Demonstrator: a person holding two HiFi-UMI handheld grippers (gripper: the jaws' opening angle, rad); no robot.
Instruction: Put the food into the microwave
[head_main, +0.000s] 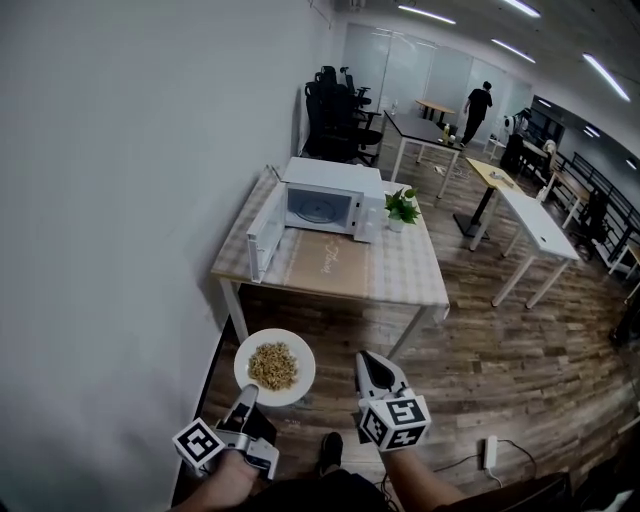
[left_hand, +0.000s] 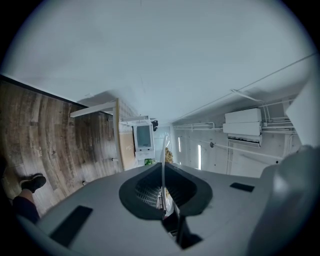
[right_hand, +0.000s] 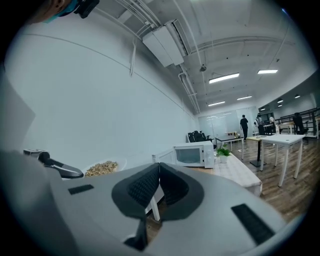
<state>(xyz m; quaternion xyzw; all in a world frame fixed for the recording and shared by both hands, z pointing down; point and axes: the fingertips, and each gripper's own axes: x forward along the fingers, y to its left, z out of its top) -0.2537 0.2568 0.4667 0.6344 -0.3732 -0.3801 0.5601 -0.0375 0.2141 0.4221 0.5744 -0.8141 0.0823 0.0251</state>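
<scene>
A white plate (head_main: 297, 381) heaped with brownish food (head_main: 272, 364) hangs level above the floor, short of the table. My left gripper (head_main: 248, 393) is shut on the plate's near rim. In the left gripper view the plate (left_hand: 163, 165) shows edge-on between the jaws, with the food (left_hand: 169, 156) beyond. My right gripper (head_main: 366, 358) is to the right of the plate, shut and empty; its pads meet in the right gripper view (right_hand: 159, 166). The white microwave (head_main: 325, 205) stands on the table ahead with its door (head_main: 265, 235) swung open to the left.
The table (head_main: 400, 272) carries a checked cloth, a brown mat and a small potted plant (head_main: 402, 208) right of the microwave. A white wall runs along the left. Office chairs, desks and a person (head_main: 477, 108) are far behind. A power strip (head_main: 489, 452) lies on the wood floor.
</scene>
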